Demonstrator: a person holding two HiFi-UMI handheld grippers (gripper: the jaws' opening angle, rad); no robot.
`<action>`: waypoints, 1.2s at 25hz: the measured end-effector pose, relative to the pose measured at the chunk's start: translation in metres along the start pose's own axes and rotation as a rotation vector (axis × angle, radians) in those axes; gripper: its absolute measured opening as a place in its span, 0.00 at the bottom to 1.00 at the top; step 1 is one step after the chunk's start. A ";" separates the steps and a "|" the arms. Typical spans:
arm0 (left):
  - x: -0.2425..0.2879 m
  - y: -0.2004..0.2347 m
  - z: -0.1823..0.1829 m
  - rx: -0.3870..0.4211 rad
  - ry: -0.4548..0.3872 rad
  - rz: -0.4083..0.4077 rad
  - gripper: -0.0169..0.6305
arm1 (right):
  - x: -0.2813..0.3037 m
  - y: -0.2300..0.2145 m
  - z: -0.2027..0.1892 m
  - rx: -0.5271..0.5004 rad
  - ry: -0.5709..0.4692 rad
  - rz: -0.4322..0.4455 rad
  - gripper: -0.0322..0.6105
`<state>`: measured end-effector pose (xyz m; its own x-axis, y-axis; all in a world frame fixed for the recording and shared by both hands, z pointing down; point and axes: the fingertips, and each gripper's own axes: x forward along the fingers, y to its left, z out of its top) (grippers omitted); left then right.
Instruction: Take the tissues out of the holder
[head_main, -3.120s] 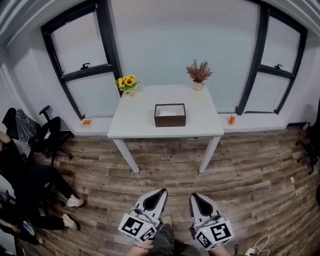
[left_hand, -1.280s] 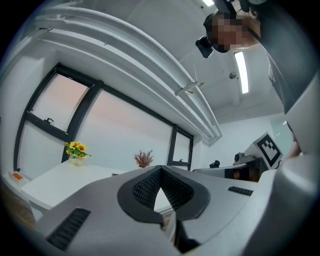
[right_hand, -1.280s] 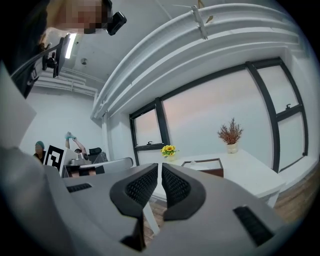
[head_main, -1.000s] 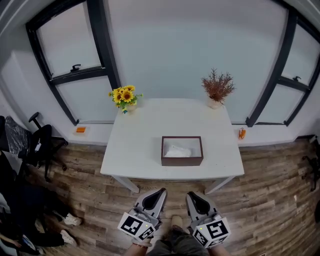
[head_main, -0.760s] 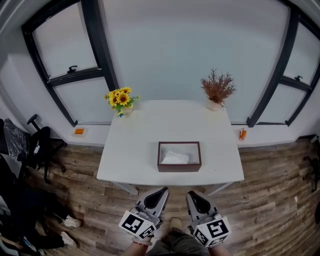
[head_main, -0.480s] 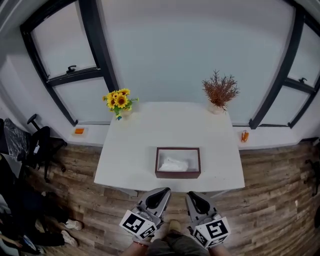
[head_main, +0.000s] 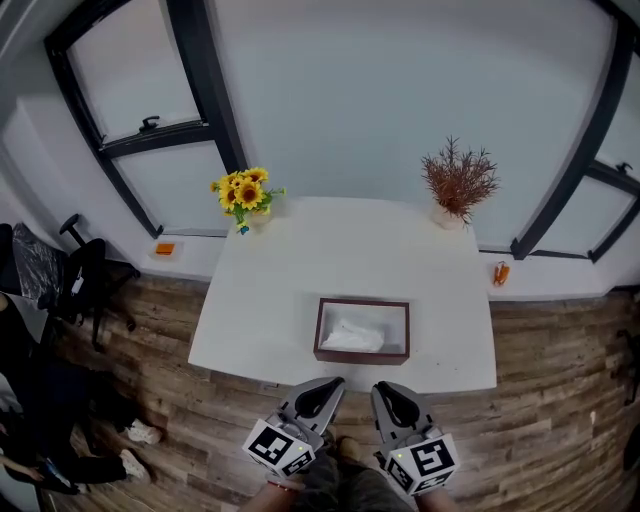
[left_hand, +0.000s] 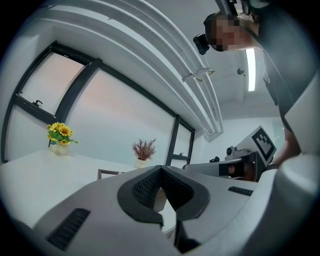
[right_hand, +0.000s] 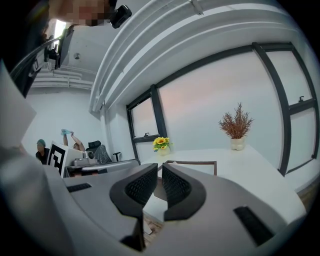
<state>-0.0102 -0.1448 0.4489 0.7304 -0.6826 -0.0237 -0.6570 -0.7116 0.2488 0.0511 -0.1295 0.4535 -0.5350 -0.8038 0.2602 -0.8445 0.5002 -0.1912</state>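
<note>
On the white table (head_main: 330, 250), close to its near edge, stands a dark brown open-topped holder (head_main: 400, 332) with white tissues (head_main: 352, 337) lying inside. Both grippers hang below the table's front edge, short of the holder and apart from it. My left gripper (head_main: 328, 383) is shut, its tips meeting, with nothing in them. Just to its right, my right gripper (head_main: 381, 388) is also shut and empty. The holder's rim (left_hand: 106, 173) shows beyond the left gripper (left_hand: 161, 170), and the holder (right_hand: 192, 163) again past the right gripper (right_hand: 159, 168).
Sunflowers in a small vase (head_main: 245, 190) stand at the table's far left corner, a dried reddish plant (head_main: 459, 184) at the far right. A black office chair (head_main: 85, 275) and a seated person (head_main: 40, 410) are at the left on the wooden floor.
The view has closed in on the table: the holder now lies lower in the picture, nearer the grippers. Both grippers stay shut side by side.
</note>
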 end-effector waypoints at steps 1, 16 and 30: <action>0.003 0.002 -0.002 -0.001 0.002 -0.002 0.04 | 0.002 -0.002 0.000 0.001 0.002 -0.003 0.06; 0.046 0.016 -0.043 -0.020 0.060 -0.142 0.04 | 0.042 -0.022 -0.001 -0.075 0.090 0.113 0.12; 0.068 -0.007 -0.073 -0.052 0.085 -0.349 0.04 | 0.070 -0.050 0.002 -0.266 0.327 0.308 0.26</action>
<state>0.0576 -0.1741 0.5168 0.9235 -0.3819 -0.0358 -0.3562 -0.8885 0.2893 0.0562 -0.2117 0.4796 -0.7030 -0.4851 0.5202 -0.6007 0.7965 -0.0691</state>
